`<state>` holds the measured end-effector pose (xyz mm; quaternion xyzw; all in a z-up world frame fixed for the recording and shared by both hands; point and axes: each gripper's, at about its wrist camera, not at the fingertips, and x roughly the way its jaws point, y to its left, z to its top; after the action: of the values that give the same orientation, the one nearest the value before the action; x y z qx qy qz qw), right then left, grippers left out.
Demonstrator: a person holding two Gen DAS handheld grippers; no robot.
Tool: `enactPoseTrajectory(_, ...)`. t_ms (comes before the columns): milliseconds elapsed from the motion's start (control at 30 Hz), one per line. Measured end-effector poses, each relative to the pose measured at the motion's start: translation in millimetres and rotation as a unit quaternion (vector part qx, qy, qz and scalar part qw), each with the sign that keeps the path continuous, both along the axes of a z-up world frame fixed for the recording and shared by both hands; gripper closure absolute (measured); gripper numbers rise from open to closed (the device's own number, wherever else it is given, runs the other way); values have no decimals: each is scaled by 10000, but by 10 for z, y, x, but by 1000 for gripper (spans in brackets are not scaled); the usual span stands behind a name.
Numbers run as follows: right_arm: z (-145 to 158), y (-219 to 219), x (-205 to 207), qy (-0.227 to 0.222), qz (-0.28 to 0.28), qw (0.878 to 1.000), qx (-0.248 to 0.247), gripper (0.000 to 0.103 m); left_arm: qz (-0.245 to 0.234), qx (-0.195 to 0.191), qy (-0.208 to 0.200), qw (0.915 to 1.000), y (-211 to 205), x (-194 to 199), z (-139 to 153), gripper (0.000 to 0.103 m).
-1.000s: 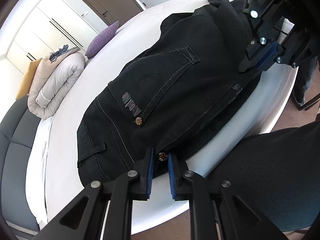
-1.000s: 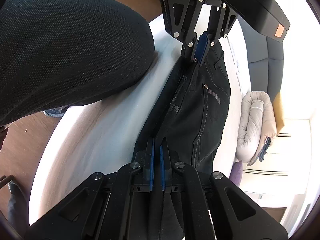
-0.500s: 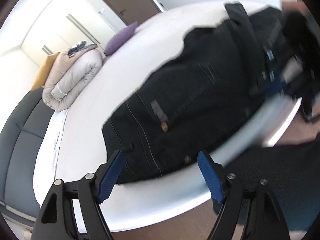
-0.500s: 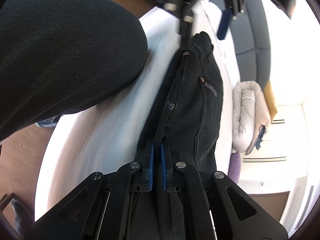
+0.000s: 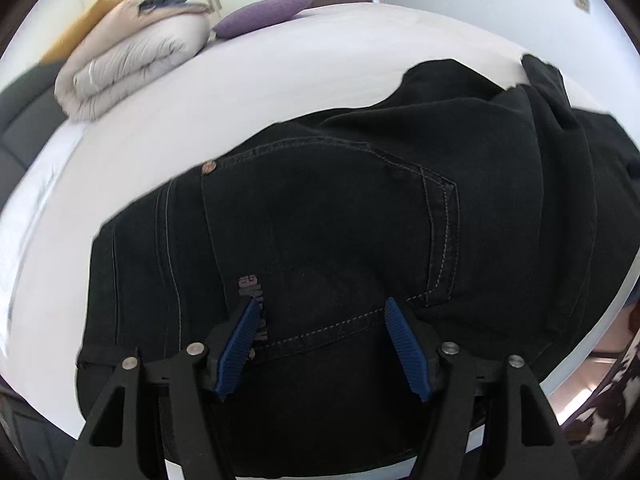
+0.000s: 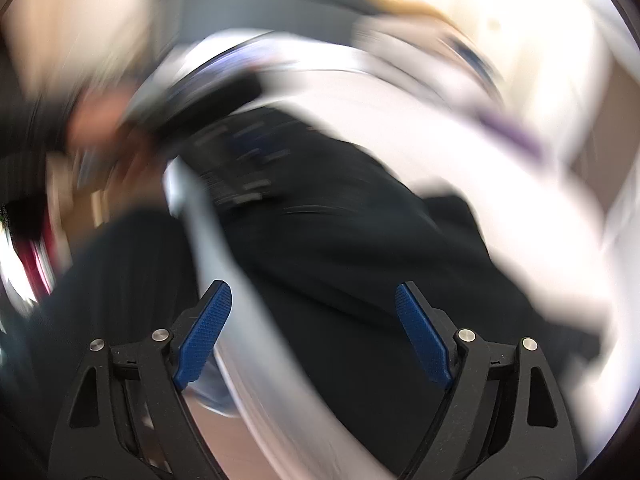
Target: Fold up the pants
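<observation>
Pants: black pants (image 5: 340,240) lie folded lengthwise on the white bed (image 5: 280,60), waistband end toward 7 o'clock in the left view, legs running off toward 2 o'clock.
Left hand-held gripper (image 5: 320,344): jaws wide apart, just closing a little; nothing gripped, pocket seam below.
Right hand-held gripper (image 6: 316,336): jaws have just sprung wide; nothing between them.
Step, my guess: both let go, set to regrip for the crosswise fold.
Doing it well: pinch all layers at the edge, lift evenly, keep the seams lined up.
Background: folded duvet (image 5: 128,60) at 10 o'clock, purple pillow (image 5: 264,16) at 12.
Hard to read: right view smeared; leg hems cut off.
</observation>
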<state>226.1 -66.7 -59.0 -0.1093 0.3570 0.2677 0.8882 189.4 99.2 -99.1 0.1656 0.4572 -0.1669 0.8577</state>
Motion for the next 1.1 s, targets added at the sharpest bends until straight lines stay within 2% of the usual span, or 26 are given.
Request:
enactPoseTrajectory(33, 47, -310, 133, 277, -411, 9974, 526, 19, -5, 63, -22, 10000, -16, 9, -5, 33)
enactPoseTrajectory(67, 95, -650, 263, 509, -834, 9894, 1073, 20, 15, 155, -17, 9999, -44, 33, -5, 33)
enactPoseTrajectory(100, 145, -1109, 408, 702, -1404, 9719, 1752, 23, 54, 200, 18, 9998, -82, 24, -9, 33)
enactPoseTrajectory(133, 172, -1454, 501, 802, -1824, 9543, 2228, 29, 90, 218, 63, 9997, -105, 26, -6, 33)
enactPoseTrajectory(167, 184, -1813, 577, 881, -2248, 9310, 2736, 32, 124, 215, 109, 9996, -107, 51, -9, 33)
enactPoseTrajectory(233, 109, -2567, 703, 1048, -3018, 8659, 3849, 48, 169, 208, 174, 9995, -138, 75, 9, 33)
enactPoseTrajectory(267, 28, -2897, 756, 1121, -3399, 8341, 4197, 53, 186, 214, 189, 9994, -140, 105, 3, 33)
enactPoseTrajectory(333, -135, -3279, 816, 1291, -3962, 7939, 4428, 69, 236, 222, 205, 9993, -184, 121, -3, 33)
enactPoseTrajectory(400, -367, -3533, 883, 1551, -4196, 7539, 4812, 69, 279, 209, 214, 9992, -185, 168, 0, 33)
enactPoseTrajectory(500, -601, -3725, 993, 1722, -4346, 7189, 5145, 69, 326, 215, 221, 9990, -157, 148, 1, 33)
enactPoseTrajectory(600, -711, -3842, 1075, 1703, -4556, 7011, 5214, 69, 335, 222, 238, 9989, -151, 151, -25, 33)
enactPoseTrajectory(667, -785, -3940, 1135, 1731, -4697, 6953, 5157, 69, 343, 220, 237, 9989, -130, 130, -75, 33)
enactPoseTrajectory(733, -870, -3992, 1212, 1728, -4740, 6945, 5130, 69, 348, 209, 237, 9989, -123, 139, -83, 33)
enactPoseTrajectory(900, -908, -3890, 1567, 1900, -4539, 7144, 4976, 69, 355, 195, 237, 9989, -95, 149, -99, 33)
enactPoseTrajectory(967, -869, -3895, 1617, 1835, -4505, 7207, 4939, 76, 357, 196, 234, 9989, -89, 151, -104, 33)
enactPoseTrajectory(1100, -770, -3821, 1648, 1754, -4456, 7464, 4621, 95, 360, 181, 217, 9990, -78, 156, -106, 33)
